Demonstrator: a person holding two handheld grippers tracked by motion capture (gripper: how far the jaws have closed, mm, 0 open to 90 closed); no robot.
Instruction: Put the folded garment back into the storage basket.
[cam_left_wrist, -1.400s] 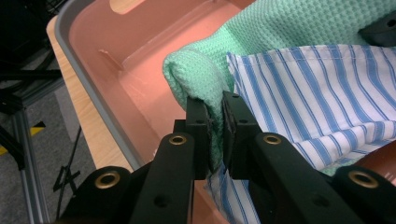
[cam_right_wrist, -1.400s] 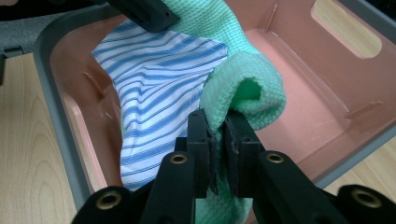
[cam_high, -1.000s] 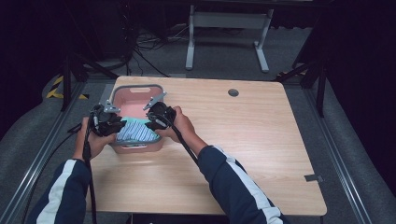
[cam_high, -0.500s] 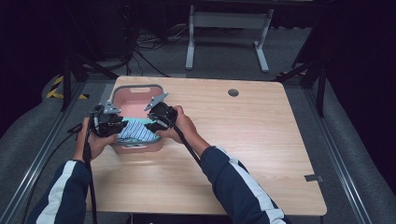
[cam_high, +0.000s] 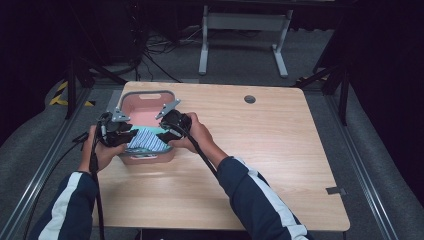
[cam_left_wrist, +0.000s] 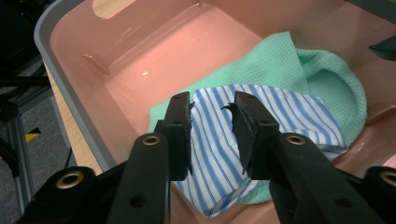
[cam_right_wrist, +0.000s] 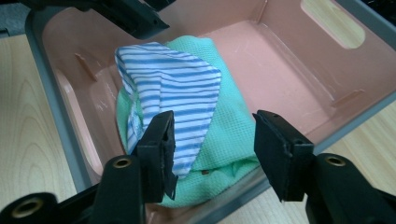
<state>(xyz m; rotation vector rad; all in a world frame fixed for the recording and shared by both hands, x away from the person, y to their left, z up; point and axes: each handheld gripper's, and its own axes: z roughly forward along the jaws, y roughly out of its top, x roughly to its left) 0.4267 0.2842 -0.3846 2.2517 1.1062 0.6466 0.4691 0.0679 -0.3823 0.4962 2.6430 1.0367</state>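
The high view takes in the whole pale wooden worktop (cam_high: 280, 145) and the pink plastic tub with a grey rim (cam_high: 145, 102) at its left. The gripper views show the folded blue-and-white striped cloth (cam_left_wrist: 261, 123) lying on a green waffle-weave cloth (cam_left_wrist: 280, 65) inside it. Left gripper (cam_left_wrist: 212, 109) — fingers slightly parted astride a striped fold, just opening. Right gripper (cam_right_wrist: 212, 128) — fingers apart, just opening, nothing gripped.

The pink tub (cam_left_wrist: 140, 70) looks like smooth plastic with a soft sheen, grey at the rim. Inside it lie two cloths — a green one (cam_right_wrist: 229, 126) of waffle weave, a striped one (cam_right_wrist: 177, 93) finer. The desk (cam_high: 280, 150) shows matt wood grain.
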